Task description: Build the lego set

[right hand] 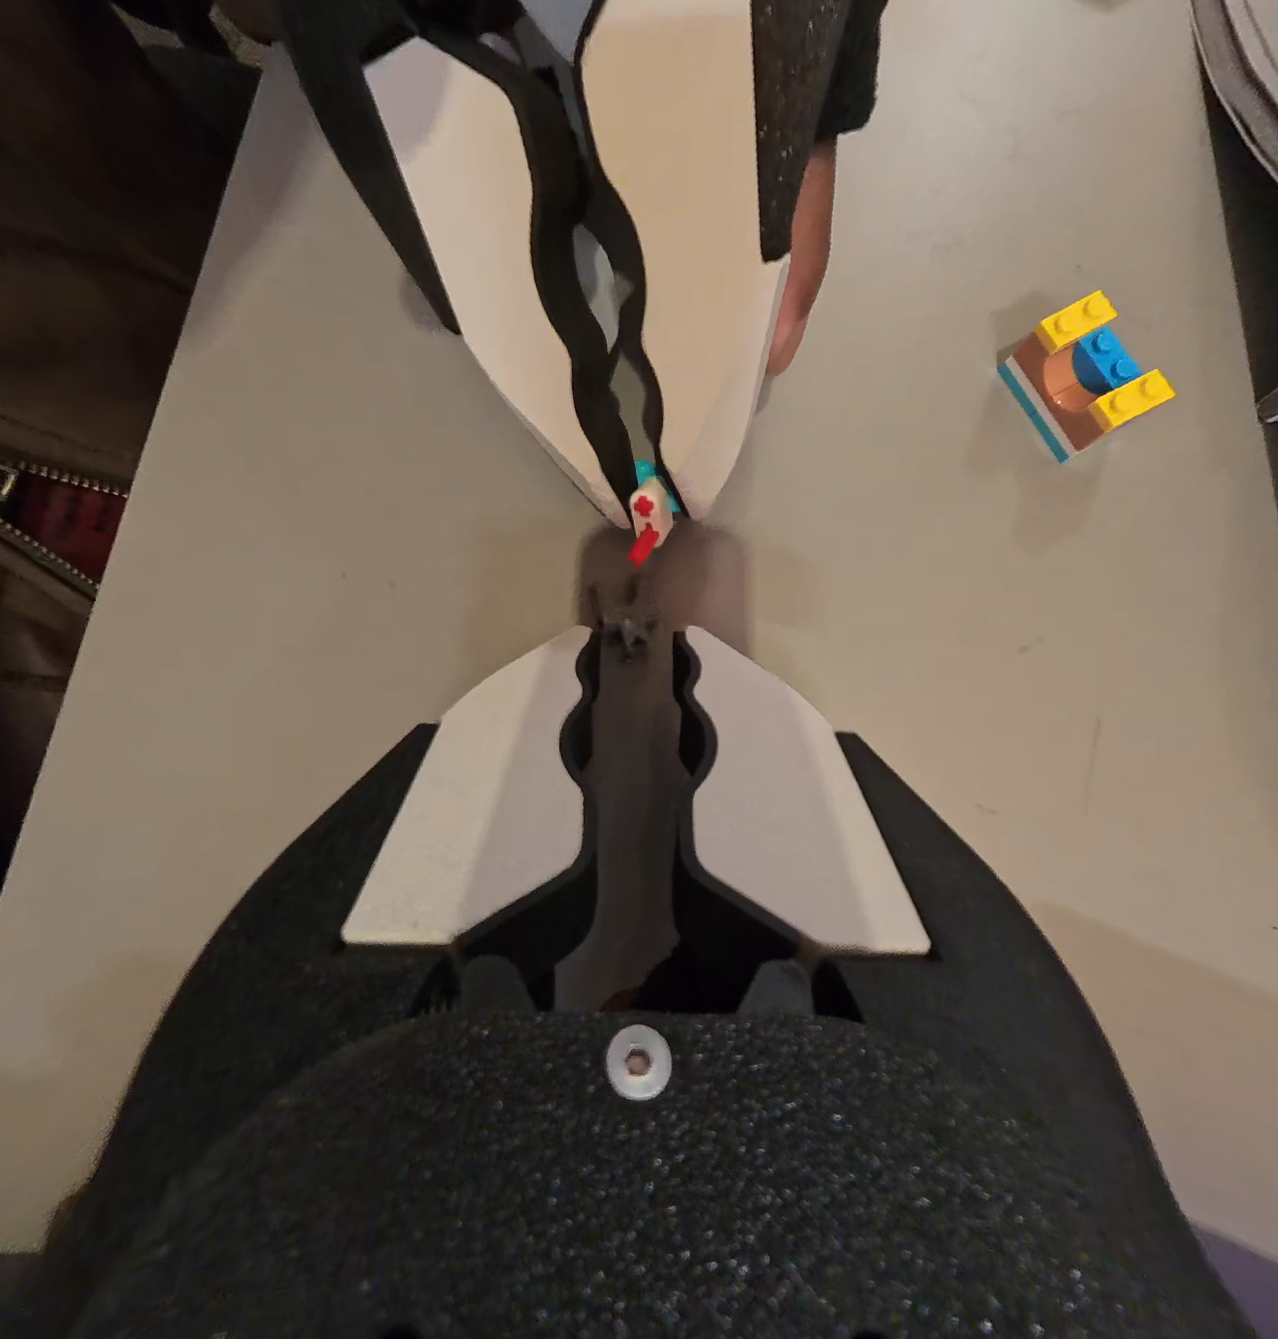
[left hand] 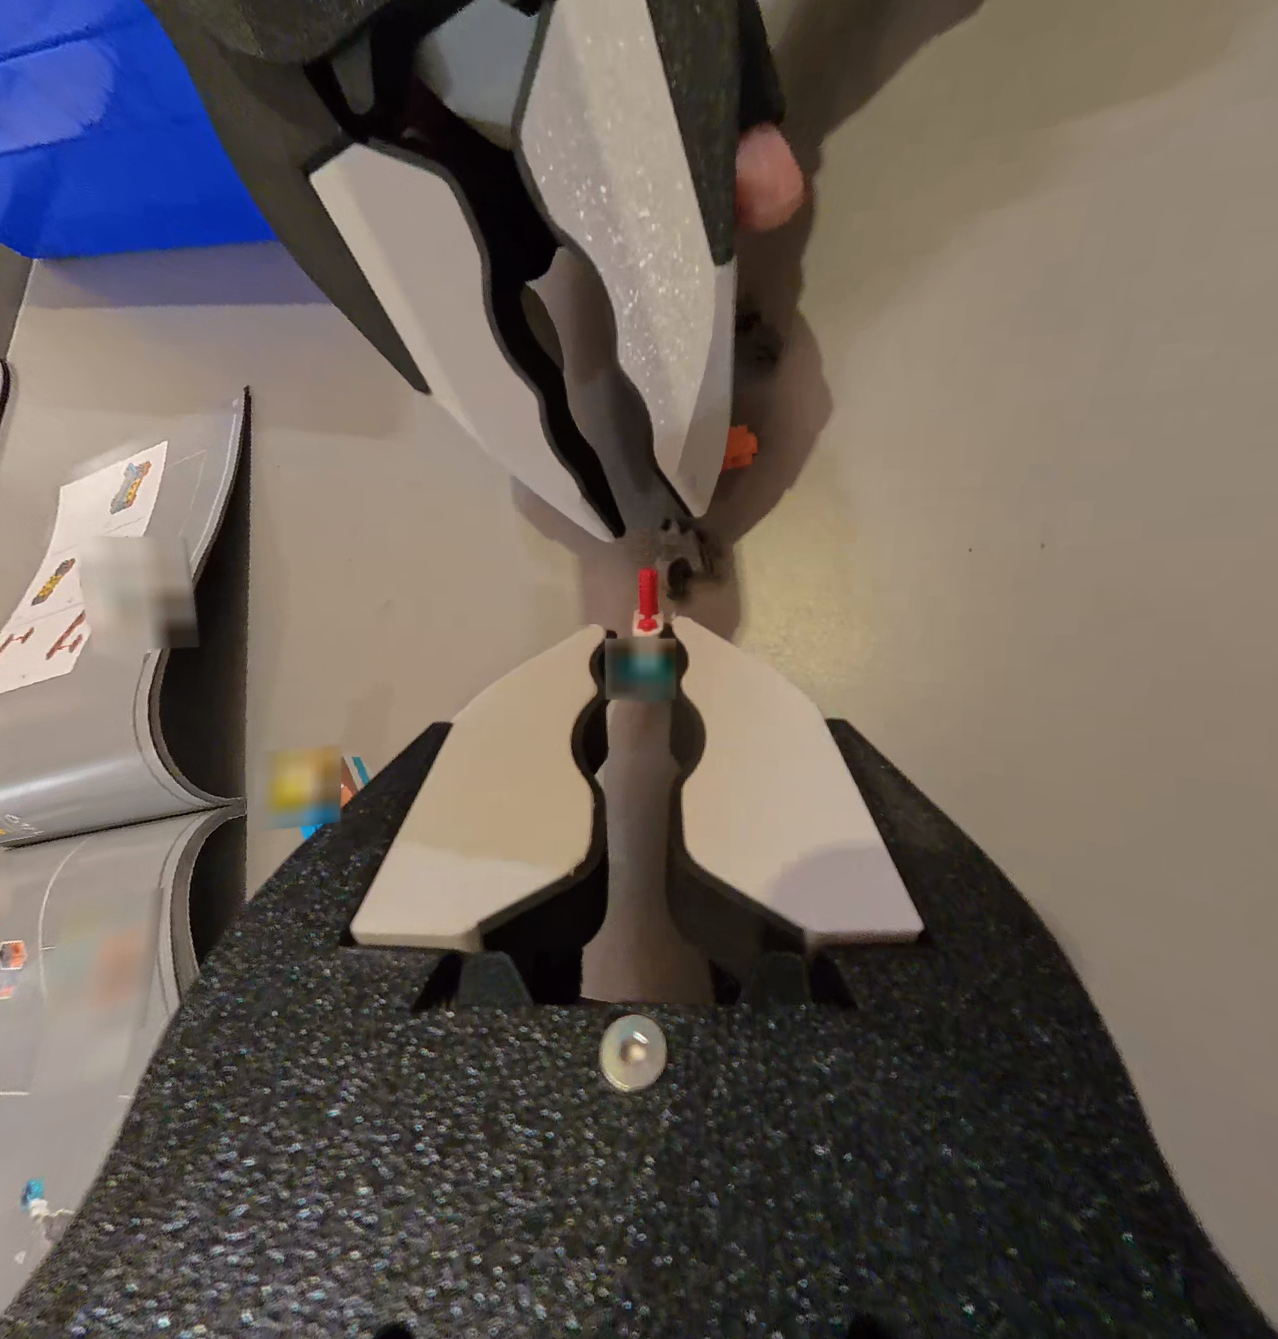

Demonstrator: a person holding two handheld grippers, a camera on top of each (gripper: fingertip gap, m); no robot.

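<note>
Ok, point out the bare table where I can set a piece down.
Bare table between the brick assembly and the right gripper; another strip between the grippers and the table's left edge. Crowded: centre, where the left gripper, holding a white and red piece, meets it, and by the instruction booklet.

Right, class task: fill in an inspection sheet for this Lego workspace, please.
Surface: pale table, faint marks.
Job's things: white brick with red pin; small dark piece; part-built model lying apart; open booklet.
Clutter: orange piece behind the right gripper's fingers.
Grippers: left gripper shut on the brick, right gripper shut on the dark piece; tips facing, pieces not yet joined.
Cables: nothing seen.
Surroundings: blue bin; a person's jacket at the table edge.
</note>
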